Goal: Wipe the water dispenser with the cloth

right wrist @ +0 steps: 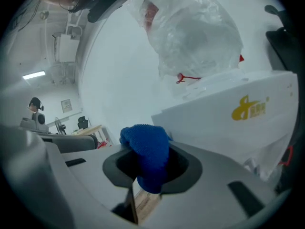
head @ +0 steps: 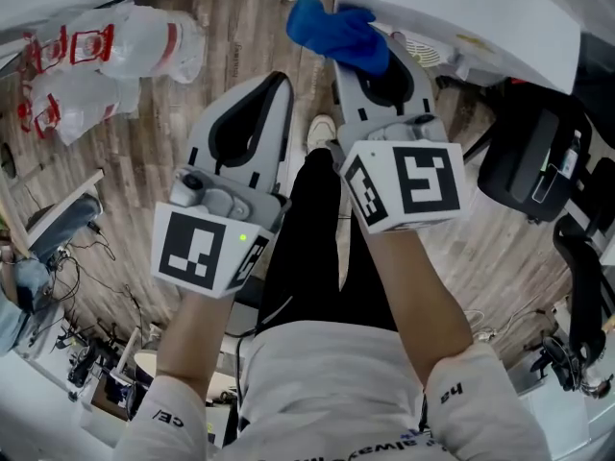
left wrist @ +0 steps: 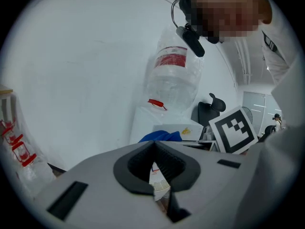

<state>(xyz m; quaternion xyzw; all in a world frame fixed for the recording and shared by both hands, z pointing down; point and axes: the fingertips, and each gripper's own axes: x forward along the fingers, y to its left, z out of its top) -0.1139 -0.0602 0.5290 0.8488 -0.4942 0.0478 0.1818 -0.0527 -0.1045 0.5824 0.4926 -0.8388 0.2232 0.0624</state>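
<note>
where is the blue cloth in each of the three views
head view: blue cloth top centre, at the water dispenser's edge.
left gripper view: low, just right of centre, peeking above the jaws.
right gripper view: lower centre, clamped between the jaws.
shared landmark: the white water dispenser, right beside the cloth in all three.

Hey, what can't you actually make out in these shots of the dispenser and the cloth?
Whether the cloth touches the water dispenser: in the head and right gripper views the cloth's own bulk covers the contact.
Dispenser's lower front: beyond the edges of every view.
Water level in the bottle: crinkled plastic wrap hides it, right gripper view.
</note>
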